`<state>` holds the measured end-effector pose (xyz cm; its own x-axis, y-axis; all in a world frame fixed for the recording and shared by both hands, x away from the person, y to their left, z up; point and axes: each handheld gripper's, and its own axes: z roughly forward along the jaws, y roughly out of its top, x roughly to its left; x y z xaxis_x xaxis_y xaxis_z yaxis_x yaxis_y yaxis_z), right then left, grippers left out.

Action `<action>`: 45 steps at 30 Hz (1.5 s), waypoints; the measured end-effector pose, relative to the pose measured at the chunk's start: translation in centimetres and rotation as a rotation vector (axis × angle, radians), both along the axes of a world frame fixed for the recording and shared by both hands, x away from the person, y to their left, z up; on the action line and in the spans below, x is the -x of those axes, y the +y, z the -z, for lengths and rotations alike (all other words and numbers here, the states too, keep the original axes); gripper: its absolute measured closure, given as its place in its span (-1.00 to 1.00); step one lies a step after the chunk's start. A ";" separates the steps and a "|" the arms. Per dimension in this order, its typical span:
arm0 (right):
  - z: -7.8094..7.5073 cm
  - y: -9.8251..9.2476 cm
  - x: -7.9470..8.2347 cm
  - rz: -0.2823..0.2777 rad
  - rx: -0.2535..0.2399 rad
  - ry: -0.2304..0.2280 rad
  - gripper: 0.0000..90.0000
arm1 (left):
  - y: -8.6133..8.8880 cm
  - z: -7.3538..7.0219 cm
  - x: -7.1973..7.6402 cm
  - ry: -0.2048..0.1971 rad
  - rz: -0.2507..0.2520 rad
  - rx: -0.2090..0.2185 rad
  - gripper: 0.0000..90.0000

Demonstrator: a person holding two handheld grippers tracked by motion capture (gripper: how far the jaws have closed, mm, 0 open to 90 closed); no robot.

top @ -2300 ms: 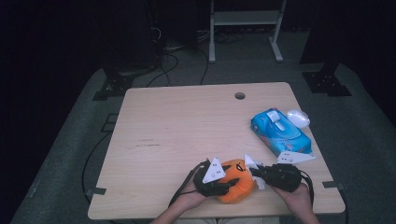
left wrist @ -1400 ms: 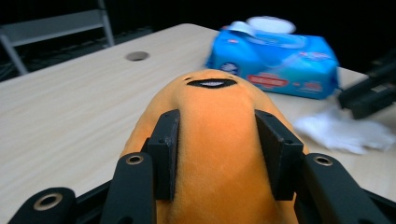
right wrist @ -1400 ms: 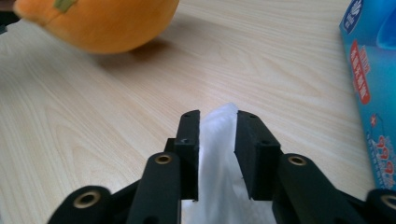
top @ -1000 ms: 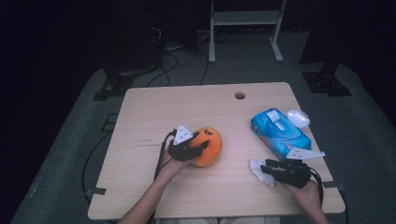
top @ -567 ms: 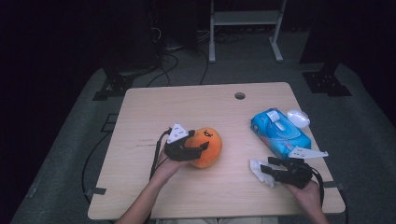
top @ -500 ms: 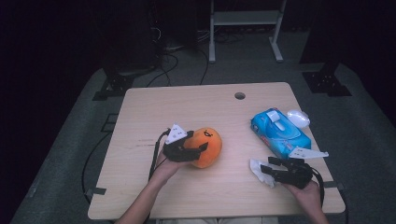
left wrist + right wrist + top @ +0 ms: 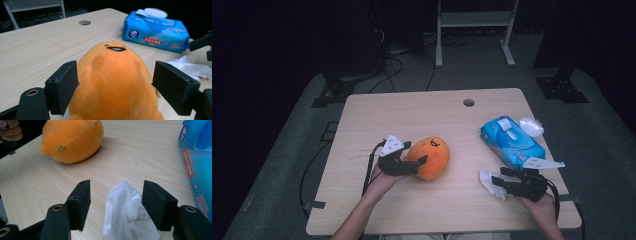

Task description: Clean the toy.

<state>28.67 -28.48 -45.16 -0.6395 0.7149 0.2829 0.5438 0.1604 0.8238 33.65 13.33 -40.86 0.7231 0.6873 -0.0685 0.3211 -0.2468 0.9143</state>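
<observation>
- Jaws of your left gripper [image 7: 416, 158] have just opened and flank the orange plush toy [image 7: 430, 157], mid-surface.
- Your right gripper [image 7: 498, 179] has just opened too, straddling the white wipe [image 7: 488, 182] near the front edge.

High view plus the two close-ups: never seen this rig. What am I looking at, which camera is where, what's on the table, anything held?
There is no robot: a person holds a hand-held two-jaw gripper in each hand. The high view looks down from above the person's side of the table. The other two cameras ride on the grippers and look along their black jaws.

On the table lie an orange plush toy, a blue wet-wipe pack with its lid flipped open, and a crumpled white wipe.

The left gripper straddles the plush. Its jaws have just been opening; a gap shows at the right pad, while the left pad still sits against the fabric. The right gripper has also just been opening; the wipe lies between its jaws, against one pad, not squeezed. Nothing is gripped.
</observation>
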 end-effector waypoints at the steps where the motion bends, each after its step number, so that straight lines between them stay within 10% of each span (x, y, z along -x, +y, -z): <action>1: 0.0 0.0 0.0 -0.001 0.000 -0.001 -0.13 | 0.2 0.0 0.1 0.003 0.000 -0.003 -0.56; 45: -0.3 0.1 0.2 -0.007 -0.013 -0.005 -0.23 | 5.5 3.5 2.0 0.081 -0.105 0.022 -0.64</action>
